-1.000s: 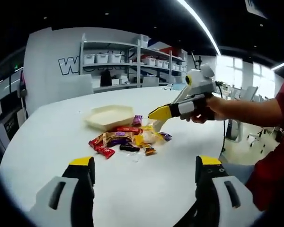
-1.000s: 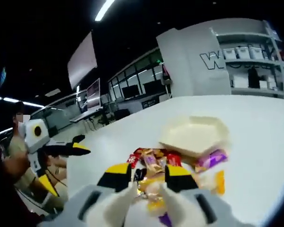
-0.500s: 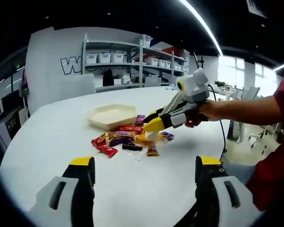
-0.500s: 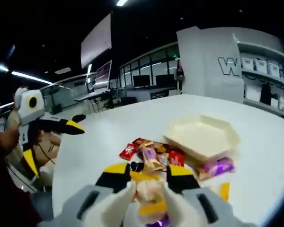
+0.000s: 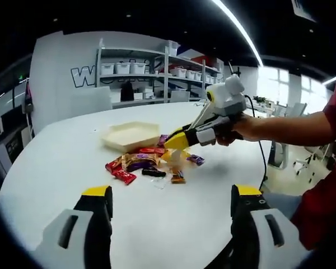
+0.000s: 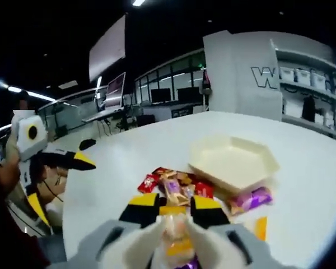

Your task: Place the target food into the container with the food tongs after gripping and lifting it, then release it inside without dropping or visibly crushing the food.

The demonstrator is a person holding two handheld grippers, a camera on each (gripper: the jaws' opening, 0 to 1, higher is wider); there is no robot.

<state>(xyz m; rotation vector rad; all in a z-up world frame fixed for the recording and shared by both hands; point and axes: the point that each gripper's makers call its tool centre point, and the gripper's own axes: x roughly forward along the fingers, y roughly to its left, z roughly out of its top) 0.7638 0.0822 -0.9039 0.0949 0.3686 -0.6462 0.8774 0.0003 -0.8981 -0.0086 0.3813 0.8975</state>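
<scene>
While the right gripper (image 6: 173, 210) is pinching a wrapped snack (image 6: 176, 232), the tray (image 6: 232, 162) is lying ahead-right; the left gripper (image 5: 171, 210) is gaping empty.

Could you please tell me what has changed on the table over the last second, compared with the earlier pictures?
The right gripper, shut on a yellow-wrapped snack, has lifted it off the candy pile and carried it a little toward the beige tray. The left gripper stayed open and low near the table edge. The pile and the empty tray have not moved.
</scene>
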